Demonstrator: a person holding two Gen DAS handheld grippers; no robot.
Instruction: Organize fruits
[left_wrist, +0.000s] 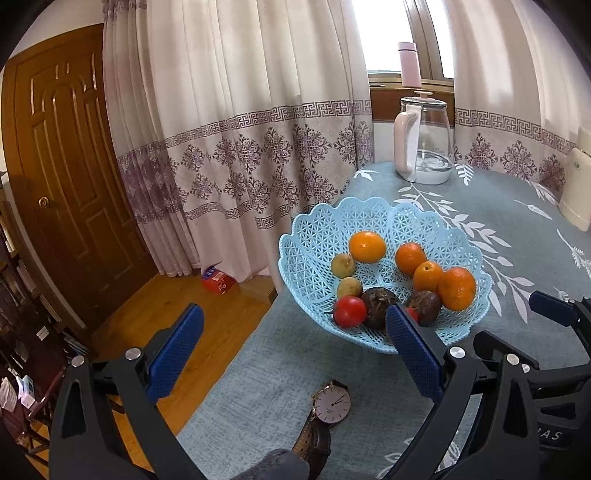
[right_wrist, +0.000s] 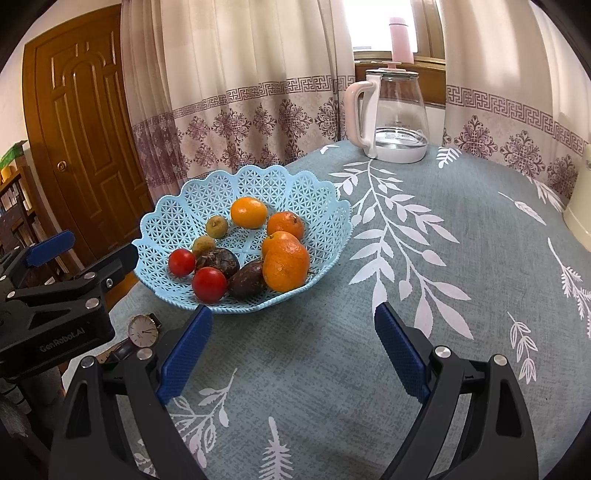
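A light blue lattice basket (left_wrist: 321, 229) (right_wrist: 314, 195) stands near the table's left edge. It holds several oranges (left_wrist: 456, 288) (right_wrist: 286, 265), two red tomatoes (left_wrist: 349, 311) (right_wrist: 209, 284), two dark passion fruits (left_wrist: 378, 306) (right_wrist: 246, 283) and two small yellow-green fruits (left_wrist: 342, 265) (right_wrist: 217, 226). My left gripper (left_wrist: 295, 317) is open and empty, just short of the basket's near rim. My right gripper (right_wrist: 293, 314) is open and empty over bare cloth, in front of the basket. The left gripper's body (right_wrist: 55, 295) shows at the left of the right wrist view.
A wristwatch (left_wrist: 331, 403) (right_wrist: 143, 331) lies on the grey-blue leaf-print tablecloth (right_wrist: 424, 258) near the front left. A glass kettle (left_wrist: 424, 140) (right_wrist: 391, 114) stands at the back. Curtains, a wooden door (left_wrist: 74, 166) and a red box (left_wrist: 218, 280) on the floor lie to the left.
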